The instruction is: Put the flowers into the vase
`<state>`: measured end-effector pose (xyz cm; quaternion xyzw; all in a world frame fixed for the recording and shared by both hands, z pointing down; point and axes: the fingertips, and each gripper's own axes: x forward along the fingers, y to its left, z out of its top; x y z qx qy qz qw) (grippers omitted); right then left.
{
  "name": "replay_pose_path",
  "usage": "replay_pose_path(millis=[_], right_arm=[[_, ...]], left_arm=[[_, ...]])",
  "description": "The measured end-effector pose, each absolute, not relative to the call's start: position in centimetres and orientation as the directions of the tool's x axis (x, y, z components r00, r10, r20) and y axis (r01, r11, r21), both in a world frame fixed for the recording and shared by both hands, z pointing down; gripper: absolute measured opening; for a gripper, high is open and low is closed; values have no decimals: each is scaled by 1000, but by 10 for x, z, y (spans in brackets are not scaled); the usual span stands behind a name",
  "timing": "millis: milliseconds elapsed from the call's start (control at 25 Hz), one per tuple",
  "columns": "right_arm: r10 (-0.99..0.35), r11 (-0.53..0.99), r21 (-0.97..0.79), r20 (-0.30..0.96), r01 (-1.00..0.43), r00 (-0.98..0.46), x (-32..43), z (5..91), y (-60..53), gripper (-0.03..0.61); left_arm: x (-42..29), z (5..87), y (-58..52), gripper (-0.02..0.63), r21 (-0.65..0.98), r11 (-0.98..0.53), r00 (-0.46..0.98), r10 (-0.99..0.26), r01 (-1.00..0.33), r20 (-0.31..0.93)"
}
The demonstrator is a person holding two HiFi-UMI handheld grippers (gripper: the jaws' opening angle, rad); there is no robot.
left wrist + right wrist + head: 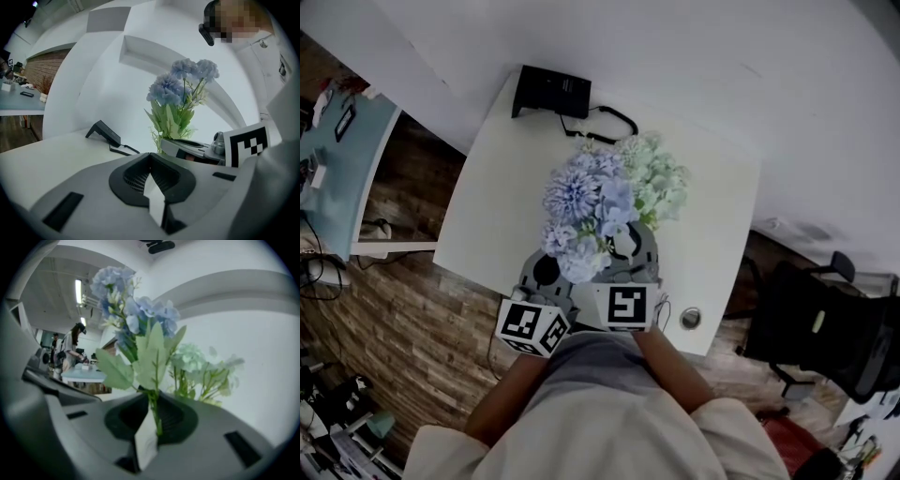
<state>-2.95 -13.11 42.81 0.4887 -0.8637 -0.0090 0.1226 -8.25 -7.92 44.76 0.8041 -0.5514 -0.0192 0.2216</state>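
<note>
While the right gripper [151,430] clamps the blue flowers' [581,202] stem above the table's [712,244] near edge, left gripper [157,200] clenched empty beside it, pale green flowers [661,183] toward the far edge.

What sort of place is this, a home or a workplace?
Probably an office or lab workroom: a black office chair stands beside the white square table, a second pale blue table holds gear, and people are working at a table behind.
</note>
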Motion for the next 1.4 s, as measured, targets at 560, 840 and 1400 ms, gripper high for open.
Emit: replay_pose_path(millis=[560, 840, 1400], right_arm=[[-840, 505, 102, 287, -857, -460, -22, 461, -128, 67], [-830, 503, 83, 324, -860, -454, -20, 471, -125, 115], [-831, 501, 92, 328, -861, -449, -11, 467, -109, 150]], left_arm=[[-78, 441, -69, 23, 377, -307, 399, -896, -874, 196], [-77, 441, -66, 23, 383, -311, 405, -893, -870, 194], [-75, 439, -59, 23, 385, -334, 425, -887, -861, 182]])
